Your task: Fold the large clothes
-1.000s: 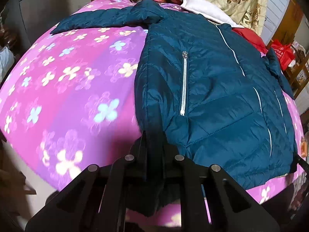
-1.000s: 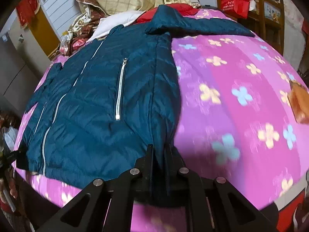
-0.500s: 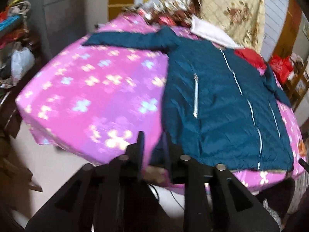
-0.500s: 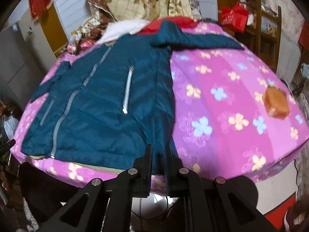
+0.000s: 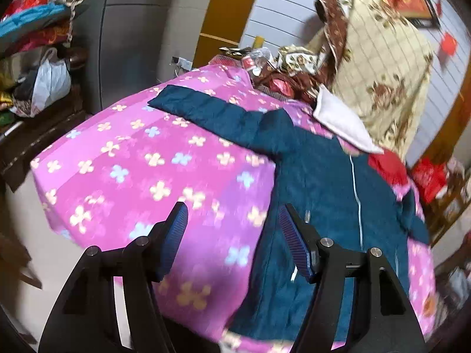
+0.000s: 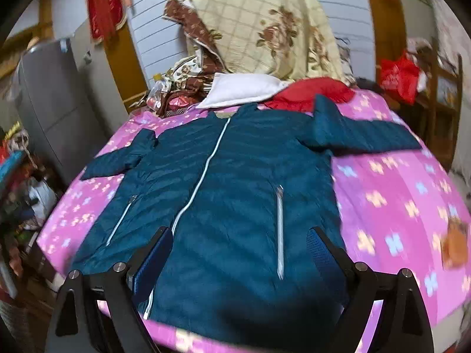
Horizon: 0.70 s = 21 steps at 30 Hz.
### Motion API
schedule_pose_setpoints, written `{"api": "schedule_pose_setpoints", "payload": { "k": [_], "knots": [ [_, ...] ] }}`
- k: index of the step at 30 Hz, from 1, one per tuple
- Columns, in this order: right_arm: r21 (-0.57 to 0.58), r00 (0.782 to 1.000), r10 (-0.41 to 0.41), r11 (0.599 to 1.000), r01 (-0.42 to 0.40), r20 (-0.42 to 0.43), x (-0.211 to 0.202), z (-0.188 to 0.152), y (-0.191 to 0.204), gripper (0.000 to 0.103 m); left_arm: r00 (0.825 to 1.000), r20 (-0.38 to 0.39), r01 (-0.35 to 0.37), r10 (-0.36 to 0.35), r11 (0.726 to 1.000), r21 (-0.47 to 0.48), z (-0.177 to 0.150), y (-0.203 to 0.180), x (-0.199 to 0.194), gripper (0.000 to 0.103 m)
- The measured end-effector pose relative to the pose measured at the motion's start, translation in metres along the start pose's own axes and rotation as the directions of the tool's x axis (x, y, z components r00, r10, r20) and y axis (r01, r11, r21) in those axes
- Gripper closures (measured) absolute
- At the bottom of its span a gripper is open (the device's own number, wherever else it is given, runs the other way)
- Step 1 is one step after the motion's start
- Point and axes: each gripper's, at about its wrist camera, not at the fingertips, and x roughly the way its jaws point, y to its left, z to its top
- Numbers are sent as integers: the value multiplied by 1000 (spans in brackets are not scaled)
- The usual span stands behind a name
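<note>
Both claws, left and right, have just been opening and are hanging empty above the jacket, which is lying flat on the bed (sleeves spread, ready for folding).

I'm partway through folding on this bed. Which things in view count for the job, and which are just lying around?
For the job:
- dark teal quilted zip-up jacket, spread flat, both sleeves out
- left gripper, open, off the jacket
- right gripper, open, off the jacket

Lying about:
- pink flowered bedsheet
- white pillow
- red garment
- cream floral quilt
- red plastic bag
</note>
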Motion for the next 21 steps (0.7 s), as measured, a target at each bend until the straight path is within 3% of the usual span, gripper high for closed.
{"api": "schedule_pose_setpoints", "payload": {
  "k": [6,10,15,21],
  "knots": [
    [3,998,52,999,-52,-36,66,23,26,12,999,-48,-18,12,990,-142,45,17,54,38],
    [-4,995,83,997,-83,-57,103,36,40,12,997,-66,21,-40,965,-263,77,38,101,38],
    [-23,992,111,993,-113,-66,148,52,55,12,992,-91,58,-92,944,-325,115,56,163,38],
    [-51,988,142,988,-146,-65,199,69,75,12,976,-109,116,-191,869,-481,142,91,243,38]
  ]
}}
